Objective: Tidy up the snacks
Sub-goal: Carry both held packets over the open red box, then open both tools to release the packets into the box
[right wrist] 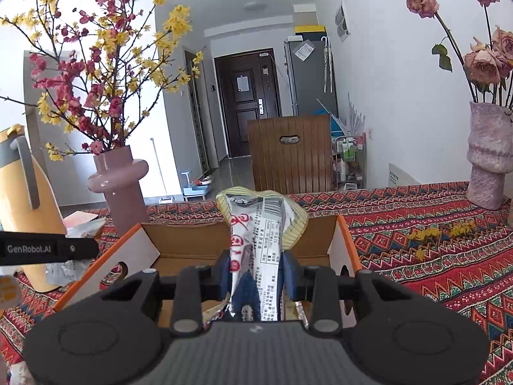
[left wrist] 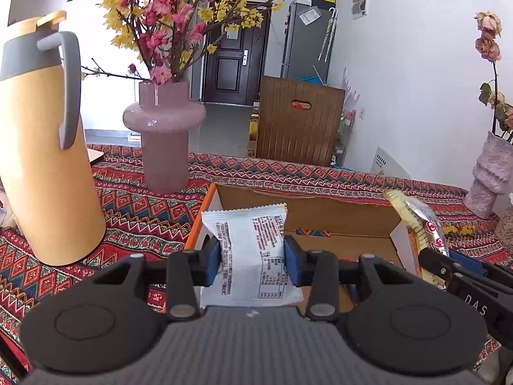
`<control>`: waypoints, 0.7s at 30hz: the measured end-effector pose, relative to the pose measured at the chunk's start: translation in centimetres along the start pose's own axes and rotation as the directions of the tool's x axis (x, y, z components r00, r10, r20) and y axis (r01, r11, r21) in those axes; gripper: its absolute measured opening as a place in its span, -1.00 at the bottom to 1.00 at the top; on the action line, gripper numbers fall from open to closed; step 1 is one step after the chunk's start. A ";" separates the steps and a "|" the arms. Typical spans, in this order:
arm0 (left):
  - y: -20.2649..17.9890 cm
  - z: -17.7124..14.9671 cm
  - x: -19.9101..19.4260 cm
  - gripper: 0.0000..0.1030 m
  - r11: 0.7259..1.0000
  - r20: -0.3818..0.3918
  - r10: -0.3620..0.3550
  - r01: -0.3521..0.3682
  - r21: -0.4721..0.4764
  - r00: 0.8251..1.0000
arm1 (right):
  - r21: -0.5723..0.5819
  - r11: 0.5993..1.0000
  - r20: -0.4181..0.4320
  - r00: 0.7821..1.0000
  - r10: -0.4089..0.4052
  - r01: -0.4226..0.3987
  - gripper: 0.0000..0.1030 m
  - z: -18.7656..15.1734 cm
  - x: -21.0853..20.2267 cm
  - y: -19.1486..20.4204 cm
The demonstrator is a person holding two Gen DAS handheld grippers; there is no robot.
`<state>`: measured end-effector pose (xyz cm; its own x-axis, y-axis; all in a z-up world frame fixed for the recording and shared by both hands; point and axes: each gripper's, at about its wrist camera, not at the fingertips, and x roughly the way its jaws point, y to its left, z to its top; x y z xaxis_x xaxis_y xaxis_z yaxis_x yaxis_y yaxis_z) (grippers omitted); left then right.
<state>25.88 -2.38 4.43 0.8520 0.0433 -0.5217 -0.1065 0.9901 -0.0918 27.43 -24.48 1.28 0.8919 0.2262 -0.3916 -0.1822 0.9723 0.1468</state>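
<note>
My left gripper [left wrist: 252, 258] is shut on a white snack packet [left wrist: 248, 243] with black print, held upright over the left part of an open cardboard box [left wrist: 320, 215] with orange outer sides. My right gripper [right wrist: 256, 272] is shut on a silver and yellow snack packet [right wrist: 256, 224] that stands up between its blue pads, just above the same box [right wrist: 179, 234]. In the left wrist view that packet [left wrist: 420, 224] and the right gripper's black finger [left wrist: 439, 261] show at the right edge. The left gripper's finger [right wrist: 48, 248] shows at the left of the right wrist view.
A tall yellow jug [left wrist: 41, 160] with a grey handle and a pink vase [left wrist: 163, 134] of flowering branches stand left of the box. A mottled pink vase [right wrist: 489, 157] of dried roses stands at the far right. The patterned tablecloth [right wrist: 433, 256] carries fallen yellow petals. A wooden chair back [right wrist: 290, 154] rises beyond the table.
</note>
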 end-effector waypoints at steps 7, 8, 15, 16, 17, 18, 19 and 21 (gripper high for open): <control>-0.5 -0.7 1.0 -0.19 0.999 -0.014 -0.016 0.017 0.030 1.000 | 0.001 1.000 -0.020 1.000 -0.003 0.003 -0.38 -0.6 0.8 -0.4; -0.4 -0.8 1.1 -0.18 0.999 -0.019 -0.014 0.015 0.028 1.000 | 0.001 1.000 -0.025 1.000 -0.004 0.004 -0.37 -0.7 0.9 -0.4; -0.4 -1.0 -0.2 0.77 1.000 0.035 0.005 -0.006 0.017 0.999 | 0.037 0.999 -0.021 1.000 -0.016 0.017 0.15 -0.7 0.6 -1.0; -0.4 -1.0 -0.6 0.86 1.000 0.051 0.008 -0.009 0.016 0.999 | 0.044 0.999 -0.017 1.000 -0.017 0.018 0.30 -0.7 0.5 -1.1; -0.3 -1.0 -0.9 0.91 1.000 0.061 0.006 -0.006 0.009 0.998 | 0.052 0.998 -0.010 1.000 -0.018 0.019 0.65 -0.7 0.3 -1.3; -0.2 -1.0 -1.2 1.00 1.000 0.075 0.002 -0.002 0.001 0.997 | 0.059 0.998 -0.002 1.000 -0.015 0.015 0.90 -0.7 0.0 -1.5; -0.2 -1.0 -1.5 1.00 1.000 0.091 0.001 0.000 -0.003 0.996 | 0.067 0.998 0.006 1.000 -0.010 0.010 0.95 -0.7 -0.2 -1.6; -0.2 -0.9 -1.9 1.00 1.000 0.105 -0.004 0.004 -0.005 0.994 | 0.083 0.997 0.016 1.000 -0.001 0.000 0.98 -0.6 -0.6 -1.9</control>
<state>23.77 -2.74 4.67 0.9015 0.0533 -0.4294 -0.1051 0.9896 -0.0979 27.04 -26.46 0.71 0.8987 0.2243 -0.3769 -0.1475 0.9638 0.2219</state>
